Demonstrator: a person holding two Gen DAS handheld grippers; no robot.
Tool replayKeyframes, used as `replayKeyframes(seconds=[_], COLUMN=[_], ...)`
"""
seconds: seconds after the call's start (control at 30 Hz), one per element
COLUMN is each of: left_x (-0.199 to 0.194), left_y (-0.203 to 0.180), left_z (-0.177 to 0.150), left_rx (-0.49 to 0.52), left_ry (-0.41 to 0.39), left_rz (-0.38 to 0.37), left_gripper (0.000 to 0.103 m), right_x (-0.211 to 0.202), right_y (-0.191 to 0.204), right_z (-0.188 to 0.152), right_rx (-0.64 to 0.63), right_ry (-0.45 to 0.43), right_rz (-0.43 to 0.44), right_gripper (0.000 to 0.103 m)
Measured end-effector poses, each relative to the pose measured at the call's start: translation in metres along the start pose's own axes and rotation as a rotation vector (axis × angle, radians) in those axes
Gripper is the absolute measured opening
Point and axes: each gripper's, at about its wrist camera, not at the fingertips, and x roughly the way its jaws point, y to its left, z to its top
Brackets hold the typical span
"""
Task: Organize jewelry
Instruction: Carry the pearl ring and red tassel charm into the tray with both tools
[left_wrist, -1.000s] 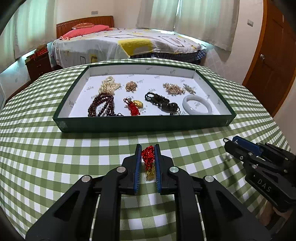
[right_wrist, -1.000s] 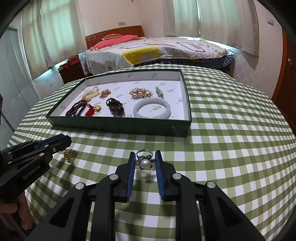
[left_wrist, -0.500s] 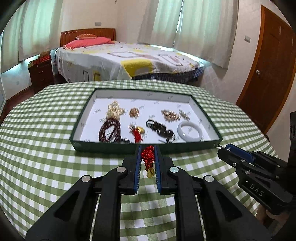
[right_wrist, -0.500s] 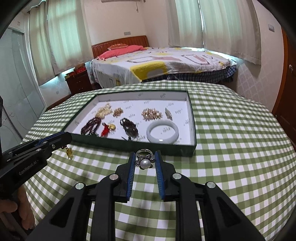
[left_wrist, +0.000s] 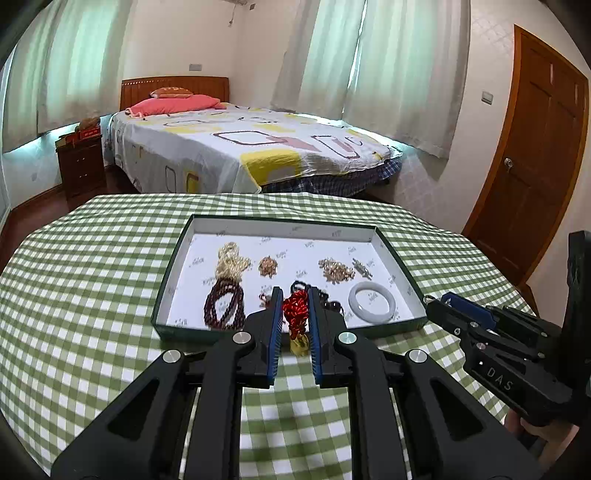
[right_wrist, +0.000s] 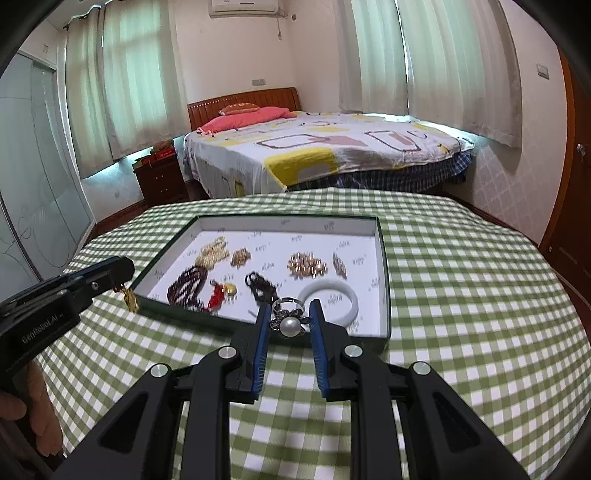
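Pearl ring (right_wrist: 290, 325) is pinched in the right gripper (right_wrist: 289, 314), red knot charm (left_wrist: 295, 314) clamped in the left gripper (left_wrist: 294, 314), both held above the table near the tray (left_wrist: 288, 221). Imo they should be lowered onto bare white spots w/o snagging the white bangle (right_wrist: 328, 299).

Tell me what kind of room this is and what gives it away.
A bedroom in a home, most likely. A made bed with a pink pillow and wooden headboard fills the back, a dark nightstand sits beside it, and curtains cover the windows.
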Motion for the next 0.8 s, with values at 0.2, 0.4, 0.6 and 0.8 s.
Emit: replayKeyframes(seconds=[0.2,0.4,0.6,0.8], left_x=[0.014,0.035,0.065,0.105], left_y=[0.001,0.002,0.002,0.006], left_z=[0.02,0.04,0.055,0.07], left_rx=[0.005,0.01,0.026,0.004], left_ry=[-0.025,-0.041,-0.038,0.003], left_rz=[-0.007,-0.004,0.015,0.015], left_gripper=[0.013,0.013,0.014,0.013], right_x=[0.007,0.025,0.052,0.08], right_y=[0.002,0.0,-0.004,-0.01], right_z=[0.026,0.051,0.067,0.083], right_rx=[-0.021,-0.031,-0.05,-0.073], right_ry=[-0.043,-0.072,-0.072,-0.062], right_rz=[0.0,0.002,-0.009,-0.029], right_gripper=[0.022,0.022,0.022,0.022])
